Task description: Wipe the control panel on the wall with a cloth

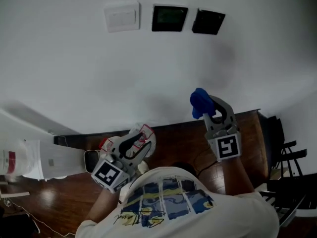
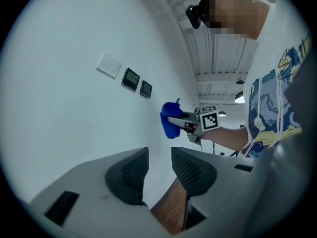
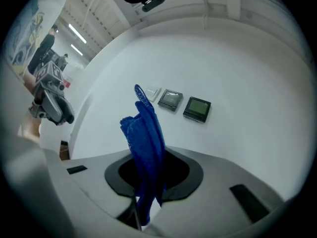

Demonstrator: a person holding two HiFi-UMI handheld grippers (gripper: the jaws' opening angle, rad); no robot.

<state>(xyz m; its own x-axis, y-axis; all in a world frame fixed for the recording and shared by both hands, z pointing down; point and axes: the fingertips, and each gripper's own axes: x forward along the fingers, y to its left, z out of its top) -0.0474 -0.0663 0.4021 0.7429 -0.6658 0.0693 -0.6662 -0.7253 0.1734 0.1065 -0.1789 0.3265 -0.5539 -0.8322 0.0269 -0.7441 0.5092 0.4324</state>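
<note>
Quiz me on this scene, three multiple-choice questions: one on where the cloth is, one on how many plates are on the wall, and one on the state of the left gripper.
1. Where is the blue cloth?
A. on a table
B. in the right gripper
C. hung on a hook

2. How many plates are mounted on the wall?
A. one
B. five
C. three

3. The left gripper has its jaws:
A. apart, with nothing between
B. shut on the cloth
C. shut on a wall plate

Answers:
1 B: the right gripper view shows the cloth clamped between its jaws.
2 C: a white switch plate and two dark panels sit in a row.
3 A: its own view shows an empty gap between the jaws.
</note>
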